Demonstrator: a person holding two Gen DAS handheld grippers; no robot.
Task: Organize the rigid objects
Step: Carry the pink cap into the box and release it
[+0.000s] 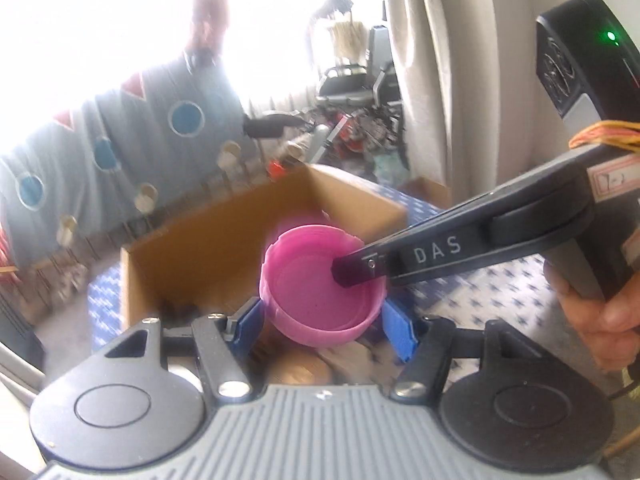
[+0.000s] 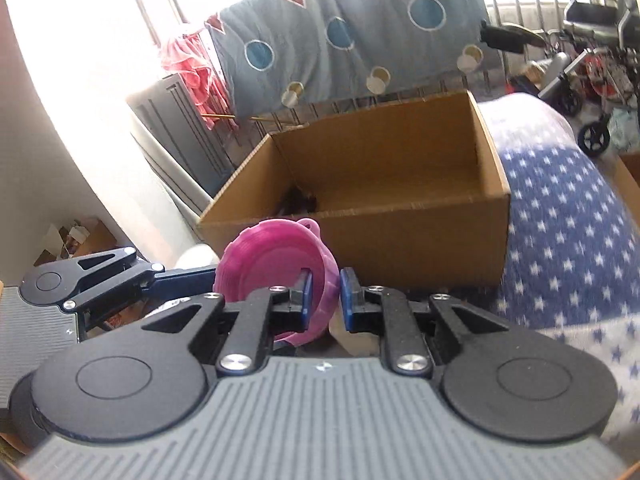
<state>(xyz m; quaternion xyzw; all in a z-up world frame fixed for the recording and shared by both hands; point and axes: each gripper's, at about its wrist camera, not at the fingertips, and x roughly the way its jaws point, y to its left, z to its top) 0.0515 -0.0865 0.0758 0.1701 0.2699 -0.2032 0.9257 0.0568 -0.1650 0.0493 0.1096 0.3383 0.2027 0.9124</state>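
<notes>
Both grippers hold one pink plastic cup (image 1: 320, 280) just in front of an open cardboard box (image 2: 400, 236). Left gripper (image 1: 324, 320) has its blue pads spread around the cup's outside, touching its sides. Right gripper (image 2: 325, 300) is pinched onto the cup's wall, one finger inside. Star-patterned blue cloth (image 2: 568, 216) lies to the right.
</notes>
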